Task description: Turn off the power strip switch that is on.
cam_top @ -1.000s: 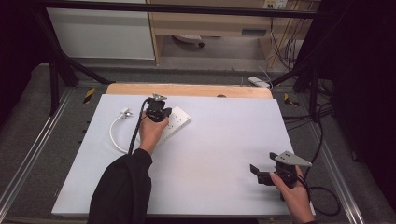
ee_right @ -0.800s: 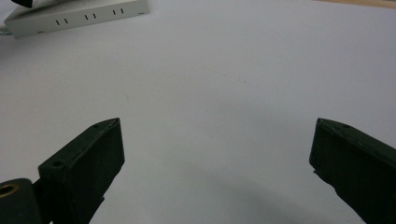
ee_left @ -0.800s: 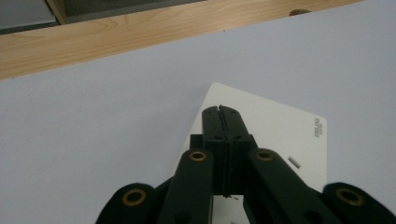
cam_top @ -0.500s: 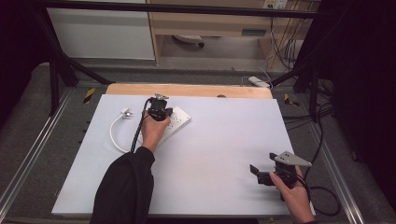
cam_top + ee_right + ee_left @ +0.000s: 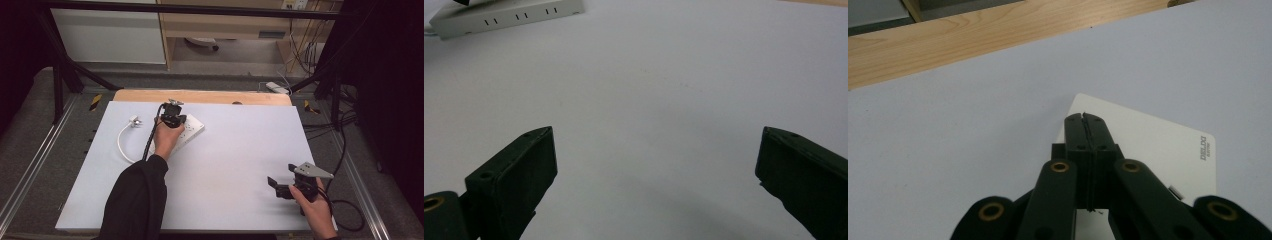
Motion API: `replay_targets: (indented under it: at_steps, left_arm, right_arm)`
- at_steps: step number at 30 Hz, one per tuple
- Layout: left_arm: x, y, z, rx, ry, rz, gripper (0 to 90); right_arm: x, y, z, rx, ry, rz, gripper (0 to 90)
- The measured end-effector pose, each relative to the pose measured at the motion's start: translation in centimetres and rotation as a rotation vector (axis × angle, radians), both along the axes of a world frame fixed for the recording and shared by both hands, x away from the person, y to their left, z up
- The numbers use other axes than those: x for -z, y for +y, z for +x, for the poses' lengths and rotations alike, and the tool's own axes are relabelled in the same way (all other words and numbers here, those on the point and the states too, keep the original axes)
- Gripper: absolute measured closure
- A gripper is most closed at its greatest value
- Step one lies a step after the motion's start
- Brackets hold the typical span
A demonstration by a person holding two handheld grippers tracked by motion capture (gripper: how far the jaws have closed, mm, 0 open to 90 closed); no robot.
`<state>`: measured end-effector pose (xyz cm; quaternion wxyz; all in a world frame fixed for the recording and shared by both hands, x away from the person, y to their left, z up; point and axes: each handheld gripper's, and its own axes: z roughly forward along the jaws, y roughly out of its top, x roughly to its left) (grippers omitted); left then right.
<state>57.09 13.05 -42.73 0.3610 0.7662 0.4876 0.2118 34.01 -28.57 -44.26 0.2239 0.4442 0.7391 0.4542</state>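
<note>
Power strip [image 5: 189,131], white, lies flat on the pale surface [image 5: 235,150] toward its far edge, under the left claw [image 5: 1084,120], whose jaws are pressed together over the strip's top face, pinching nothing. The left hand [image 5: 166,140] reaches forward from a dark sleeve [image 5: 135,200]. A white cord [image 5: 122,145] loops out beside the strip. Well apart from the strip, at the surface's near corner, the right hand [image 5: 314,205] holds the right claw [image 5: 654,165] low, its jaws spread wide and empty.

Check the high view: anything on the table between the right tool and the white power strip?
Nothing. In the high view, bare white tabletop runs from the right tool to the power strip. The right gripper view shows the same bare surface ahead of its jaws.
</note>
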Motion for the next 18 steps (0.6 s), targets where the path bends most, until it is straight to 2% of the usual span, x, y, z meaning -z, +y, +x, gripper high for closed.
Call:
replay_targets:
  at_steps: [3,9,12,16,18]
  left_arm:
    - [-0.05,-0.04,0.09,0.006,0.006,0.002,90.0]
    - [0.06,-0.39,-0.03,0.025,0.0,0.039,90.0]
    - [0.06,-0.56,0.02,0.018,0.009,0.019,90.0]
    - [0.14,-0.66,-0.11,0.021,-0.005,0.022,90.0]
    - [0.19,-0.63,-0.22,0.018,-0.006,0.006,90.0]
  right_arm:
    - [0.03,-0.02,0.02,-0.001,-0.001,-0.002,3.7]
    - [0.06,-0.01,0.03,-0.001,0.002,-0.002,3.7]
    - [0.07,-0.01,0.02,0.0,0.003,-0.003,3.7]
    - [0.05,-0.02,0.03,0.001,0.001,0.0,3.7]
    - [0.04,-0.03,0.03,0.001,0.001,0.001,3.7]
